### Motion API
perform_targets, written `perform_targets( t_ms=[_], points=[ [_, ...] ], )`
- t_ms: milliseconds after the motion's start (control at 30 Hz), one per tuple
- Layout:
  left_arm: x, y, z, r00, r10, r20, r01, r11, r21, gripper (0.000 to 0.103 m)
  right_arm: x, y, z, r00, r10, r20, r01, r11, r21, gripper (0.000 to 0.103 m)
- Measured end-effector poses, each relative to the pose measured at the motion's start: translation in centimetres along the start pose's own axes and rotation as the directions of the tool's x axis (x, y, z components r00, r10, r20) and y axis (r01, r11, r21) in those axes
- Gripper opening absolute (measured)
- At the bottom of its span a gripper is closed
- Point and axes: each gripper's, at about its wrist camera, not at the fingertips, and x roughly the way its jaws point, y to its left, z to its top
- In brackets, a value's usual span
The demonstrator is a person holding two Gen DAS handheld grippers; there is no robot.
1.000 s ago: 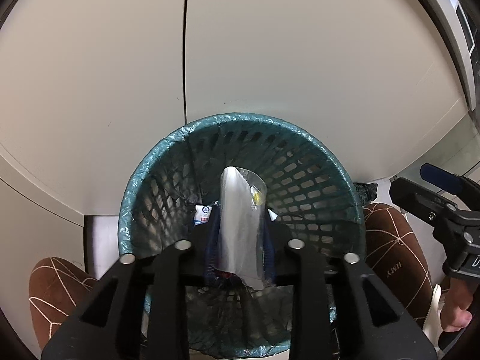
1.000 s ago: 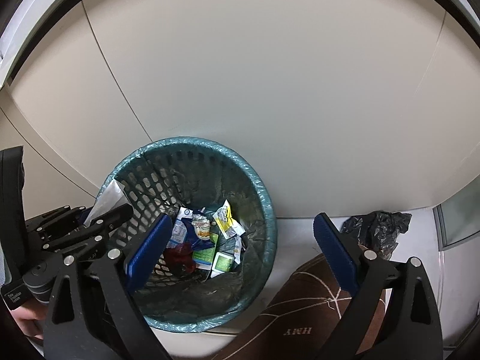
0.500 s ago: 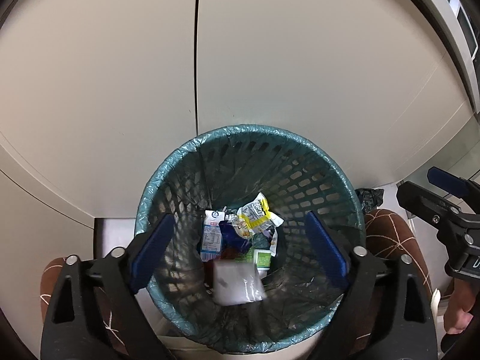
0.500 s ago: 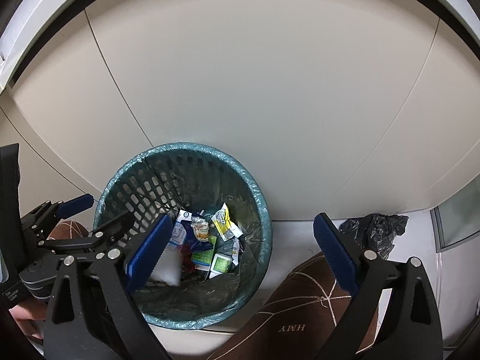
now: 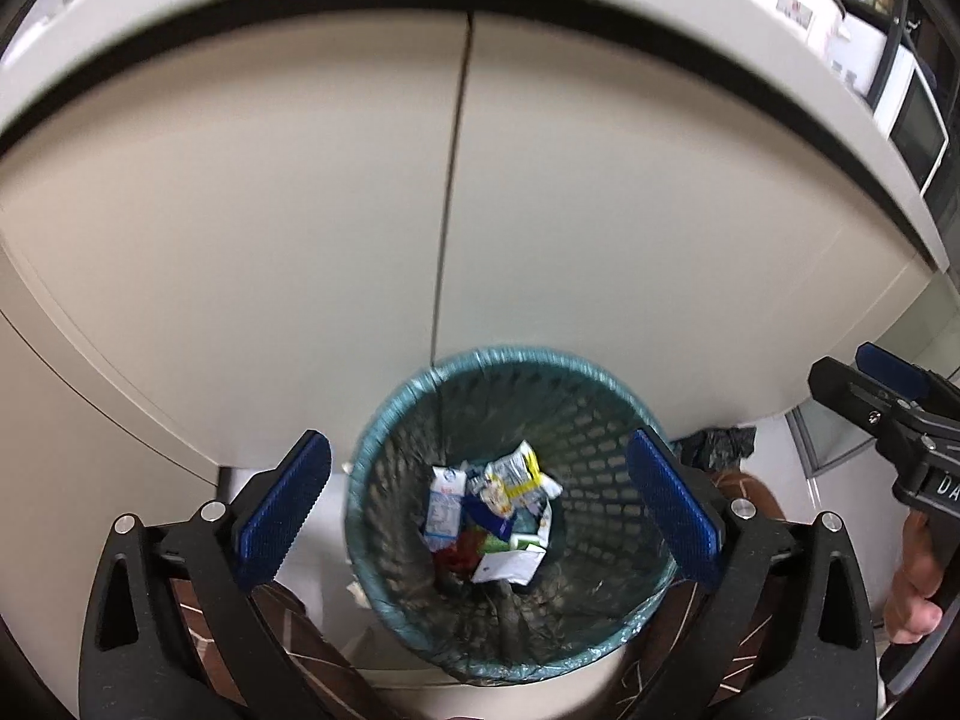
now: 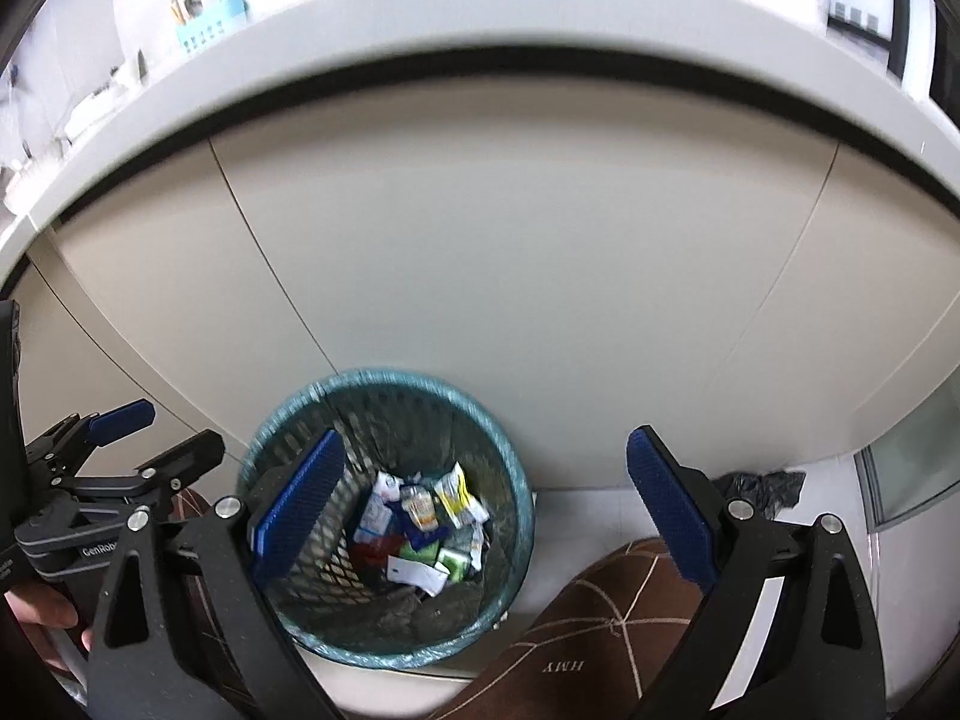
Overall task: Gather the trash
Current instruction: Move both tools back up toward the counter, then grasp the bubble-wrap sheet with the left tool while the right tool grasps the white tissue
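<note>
Left gripper: blue-padded jaws stand wide apart with nothing between them, held above the wastebasket so the basket's mouth shows in the gap.
Right gripper: jaws also spread wide and holding nothing, poised over the right part of the basket and the floor beside it.
Wastebasket: a teal mesh basket lined with a thin teal bag folded over the rim; it stands on the pale floor, close against the cream cabinet doors.
Trash: lies heaped in the bottom of the basket: a small white and blue carton, a yellow and white sachet, a flat white packet at the near side, and green and red scraps under them. The pile is blurred, so the finer pieces cannot be named with confidence.
Black plastic bag: crumpled on the floor to the right of the basket, apart from it, at the foot of the cabinet.
Brown slipper: patterned with pale lines, on the floor just beside the basket on its right; another brown one shows at the lower left of the left wrist view.
Table: its white edge runs above the cabinet doors, with a light blue holder and some blurred items on top.
</note>
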Motion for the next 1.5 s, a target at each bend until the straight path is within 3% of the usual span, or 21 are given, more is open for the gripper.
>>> perform_targets(
  t_ms=[367, 767, 1133, 1500],
  points=[
    [-8.8, 0.9, 6.9, 0.991, 0.048, 0.123, -0.045, 0.999, -0.031, 0.097, -6.4, 1.8, 7.0, 0.99, 0.017, 0.139, -0.009, 0.998, -0.059, 0.091],
    [-13.2, 2.1, 15.9, 0.975, 0.112, 0.191, -0.102, 0.993, -0.065, 0.097, -8.1, 3.2, 15.6, 0.982, 0.031, 0.185, -0.018, 0.997, -0.072, 0.091],
    [-10.1, 3.2, 23.8, 0.983, 0.119, 0.137, -0.109, 0.991, -0.08, 0.097, -3.9, 3.3, 22.6, 0.996, 0.024, 0.091, -0.02, 0.999, -0.05, 0.089],
    [-5.1, 3.2, 30.8, 0.986, 0.151, 0.075, -0.145, 0.987, -0.071, 0.097, 1.8, 4.2, 25.4, 0.999, -0.002, -0.04, 0.001, 0.999, -0.042, 0.06]
  ],
)
